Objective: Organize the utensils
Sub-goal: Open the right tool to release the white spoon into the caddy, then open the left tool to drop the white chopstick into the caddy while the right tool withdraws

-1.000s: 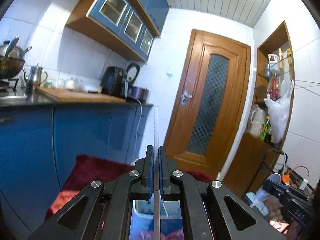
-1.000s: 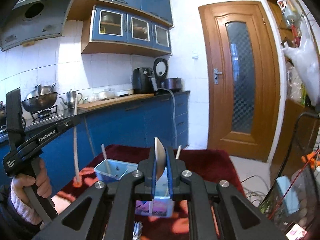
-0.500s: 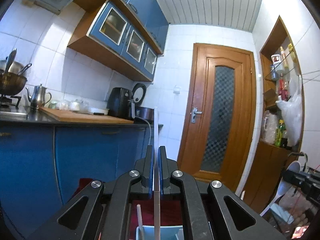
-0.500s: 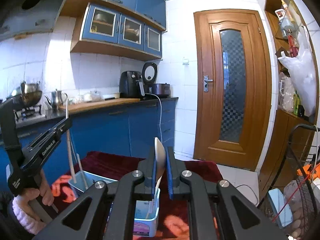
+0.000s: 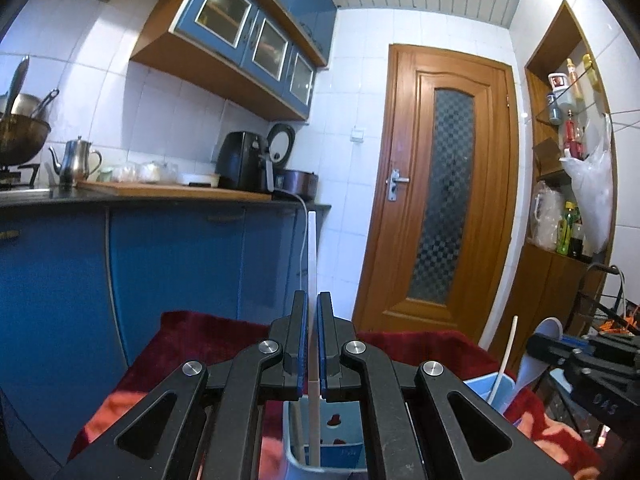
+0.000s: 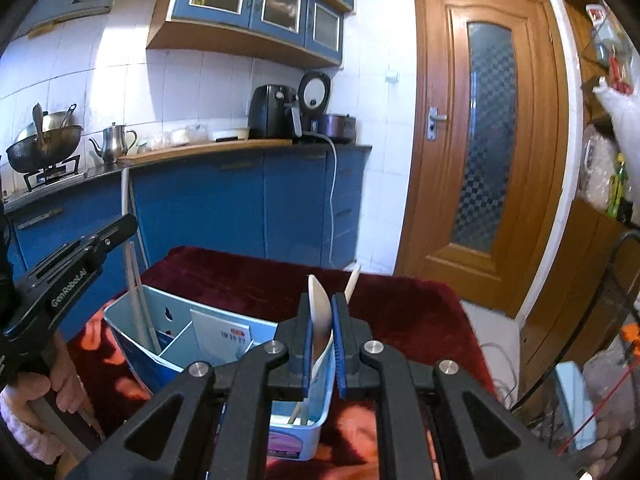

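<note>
A: Left wrist view, bottom centre: left black two-finger gripper [image 5: 308,344] clamped narrow on a thin white plastic chopstick [image 5: 311,280], upright, lower end down inside the pale blue plastic utensil box [image 5: 297,446].

B: Right wrist view?

A: Right black two-finger gripper [image 6: 321,344] at bottom centre, pinched on the bowl of a white plastic spoon [image 6: 319,314], handle pointing down into the box's near compartment [image 6: 320,396]. Box has dividers. Two more pale sticks [image 6: 138,304] lean in its far-left compartment, another stick [image 6: 352,283] pokes up just behind the right gripper.

B: Other gripper visible?

A: Yes, left edge, a hand [image 6: 44,392] in a pink cuff on its handle.

B: Under the box?

A: Dark red patterned cloth [image 6: 400,308] over the table. Beyond it, blue kitchen cabinets [image 6: 248,200], steel kettle [image 6: 112,142] and black wok [image 6: 44,142] upper left, black air fryer [image 6: 270,112] centre, brown wooden door [image 6: 484,136] right.
</note>
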Demonstrator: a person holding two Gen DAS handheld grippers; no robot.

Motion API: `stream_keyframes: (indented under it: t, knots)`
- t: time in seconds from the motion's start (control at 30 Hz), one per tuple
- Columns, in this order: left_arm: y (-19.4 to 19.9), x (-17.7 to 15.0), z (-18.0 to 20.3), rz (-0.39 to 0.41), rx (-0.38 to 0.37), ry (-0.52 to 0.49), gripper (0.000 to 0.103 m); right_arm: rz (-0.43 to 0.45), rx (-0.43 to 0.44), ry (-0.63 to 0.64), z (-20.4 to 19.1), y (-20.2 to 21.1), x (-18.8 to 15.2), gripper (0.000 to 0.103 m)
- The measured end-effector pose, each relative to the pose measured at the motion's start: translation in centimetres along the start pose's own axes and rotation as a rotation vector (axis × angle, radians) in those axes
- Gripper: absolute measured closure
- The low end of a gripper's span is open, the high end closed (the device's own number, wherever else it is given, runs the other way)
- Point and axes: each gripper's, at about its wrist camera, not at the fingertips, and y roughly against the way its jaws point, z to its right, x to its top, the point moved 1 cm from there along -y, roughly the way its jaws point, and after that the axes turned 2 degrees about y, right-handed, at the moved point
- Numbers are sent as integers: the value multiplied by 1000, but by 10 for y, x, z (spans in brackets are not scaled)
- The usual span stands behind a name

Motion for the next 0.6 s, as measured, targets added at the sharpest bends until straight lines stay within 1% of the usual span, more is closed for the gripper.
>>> stream_keyframes:
  t: [0.03, 0.07, 0.1, 0.17, 0.37, 0.6]
  knots:
    - [-1, -1, -1, -14, -4, 3, 99, -7, 7, -13, 2, -2, -1, 89]
    - [-1, -1, -1, -24, -9, 5, 98, -13, 13, -27, 3, -3, -1, 82]
    - [-1, -2, -1, -34, -12, 7, 93, -15, 22, -43, 5, -3, -2, 73]
    - [1, -2, -2, -48, -13, 10, 86, -11, 36, -74, 9, -1, -3, 67]
    - [10, 1, 0, -65, -27, 23, 80, 19, 37, -112, 17, 14, -3, 64]
    - [31, 10, 1, -87, -46, 35, 79, 49, 46, -136, 21, 36, -3, 62]
